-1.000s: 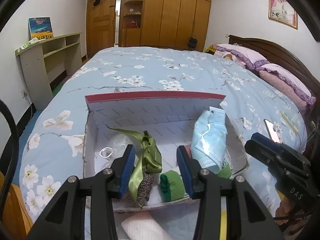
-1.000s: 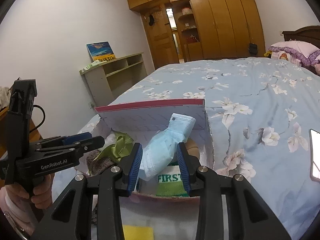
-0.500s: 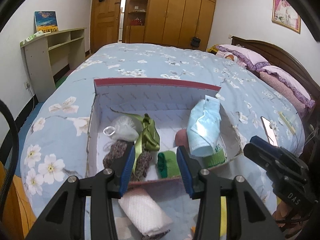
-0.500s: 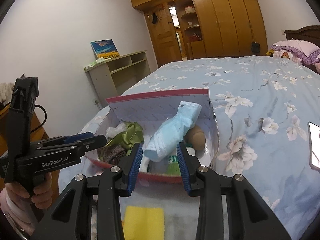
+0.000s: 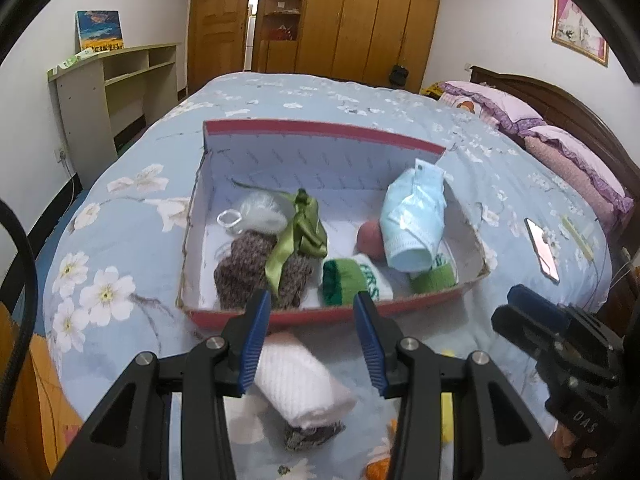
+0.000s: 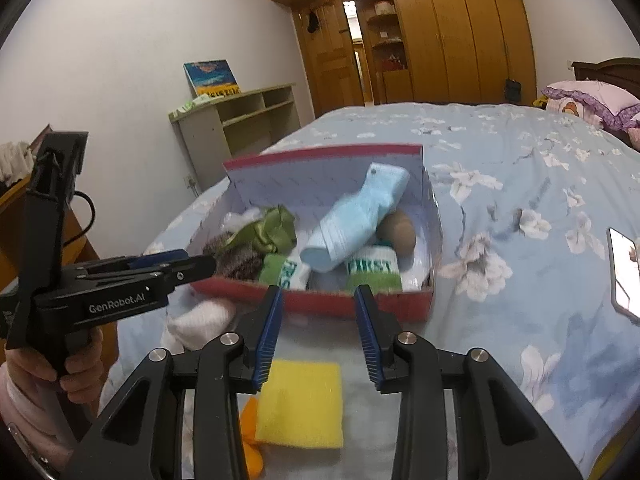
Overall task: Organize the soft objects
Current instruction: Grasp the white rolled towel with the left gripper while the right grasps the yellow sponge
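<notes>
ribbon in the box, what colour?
Olive green, satiny ribbon, draped over the brown knit piece. Shows best in the left wrist view.

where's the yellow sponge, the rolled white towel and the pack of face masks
yellow sponge (image 6: 299, 400), right wrist view, middle of its top face
rolled white towel (image 5: 300, 384), left wrist view, middle of the roll
pack of face masks (image 5: 414, 220), left wrist view, middle of the wrapper

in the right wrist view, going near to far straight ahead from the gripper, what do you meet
yellow sponge → red box near wall → green and white sock → blue mask pack → box's far wall → wardrobe
</notes>
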